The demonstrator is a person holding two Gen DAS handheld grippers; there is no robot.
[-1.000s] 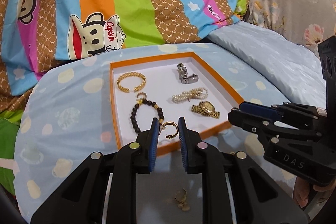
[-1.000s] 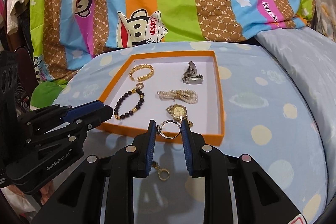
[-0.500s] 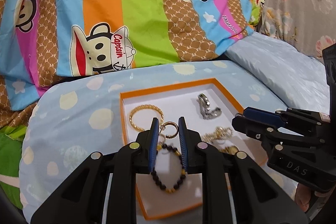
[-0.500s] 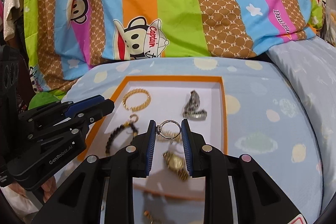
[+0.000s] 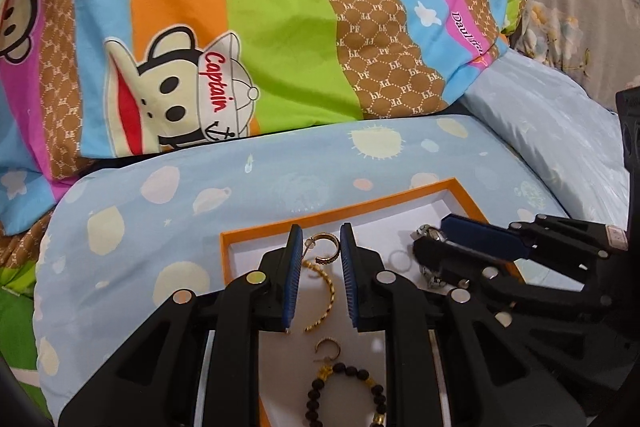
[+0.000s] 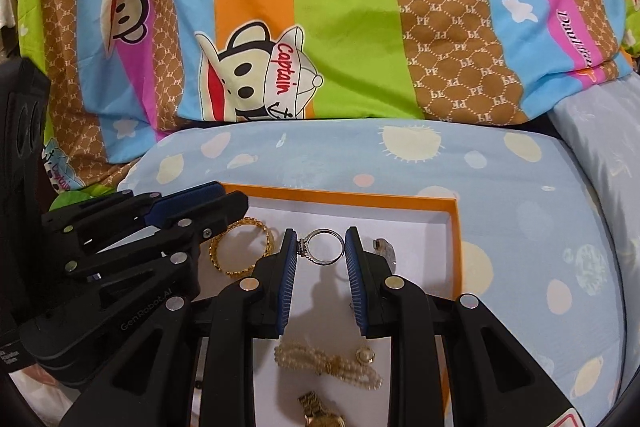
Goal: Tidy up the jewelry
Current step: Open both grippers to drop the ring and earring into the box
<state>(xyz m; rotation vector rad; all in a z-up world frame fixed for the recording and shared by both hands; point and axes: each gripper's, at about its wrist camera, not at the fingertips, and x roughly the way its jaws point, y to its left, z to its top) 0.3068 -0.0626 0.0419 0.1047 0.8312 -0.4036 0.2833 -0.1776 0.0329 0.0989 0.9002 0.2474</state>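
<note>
The left gripper [image 5: 320, 247] has its blue-padded fingers closed down on a small gold hoop earring [image 5: 325, 247], pinched at the tips above the shallow white tray with the orange rim [image 5: 256, 233]. The right gripper [image 6: 321, 247] likewise has its fingers drawn in on a silver ring with a stone setting [image 6: 326, 247], the setting against the left pad.

The tray lies on a pale blue spotted bed cover [image 6: 520, 195]; beyond it, on the far side, is a striped cartoon-monkey quilt [image 5: 260, 7].

In the tray, under the left gripper, lies a twisted gold bangle [image 6: 242, 247], with a second small gold hoop [image 5: 328, 347] nearer and a dark beaded bracelet with gold beads [image 5: 344, 391] nearer still. Beneath the right gripper are a pearl bracelet [image 6: 328, 363] and a gold wristwatch [image 6: 320, 413] at the near edge. A silvery piece [image 6: 385, 247] shows just right of the right gripper, mostly hidden; it may be a folded metal band.
</note>
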